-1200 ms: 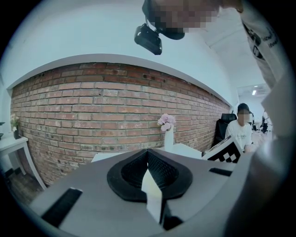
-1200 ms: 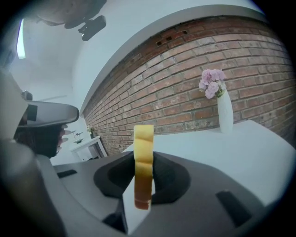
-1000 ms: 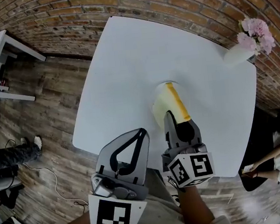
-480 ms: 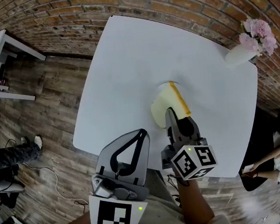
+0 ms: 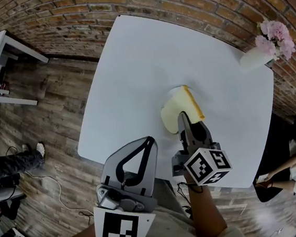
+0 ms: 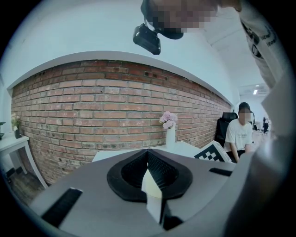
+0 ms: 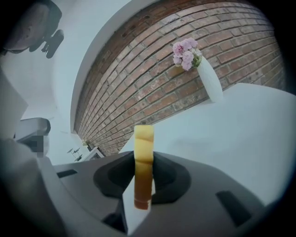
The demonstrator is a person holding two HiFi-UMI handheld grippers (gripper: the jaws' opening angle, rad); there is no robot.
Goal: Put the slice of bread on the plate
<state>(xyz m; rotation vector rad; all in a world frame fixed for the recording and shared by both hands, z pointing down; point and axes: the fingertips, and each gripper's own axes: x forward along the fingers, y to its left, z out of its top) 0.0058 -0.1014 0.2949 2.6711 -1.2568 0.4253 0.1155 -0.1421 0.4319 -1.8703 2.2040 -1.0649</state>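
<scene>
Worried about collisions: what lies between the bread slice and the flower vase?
Only bare white table past the plate rim by the bread slice; head view shows it.

A white square surface (image 5: pixel 133 80) stands on a wooden plank floor (image 5: pixel 49 126), against a red brick wall (image 5: pixel 75 23). Over its middle, the right gripper (image 5: pixel 183 118) has its jaws on a pale slice of bread with a yellow-brown crust (image 5: pixel 176 108), tilted up on edge above a white plate's faint rim (image 5: pixel 172 90). The left gripper (image 5: pixel 149 139), jaws together, hangs just past the near edge. A white vase (image 5: pixel 250 60) of pink flowers (image 5: pixel 275 41) sits at the far right corner.
</scene>
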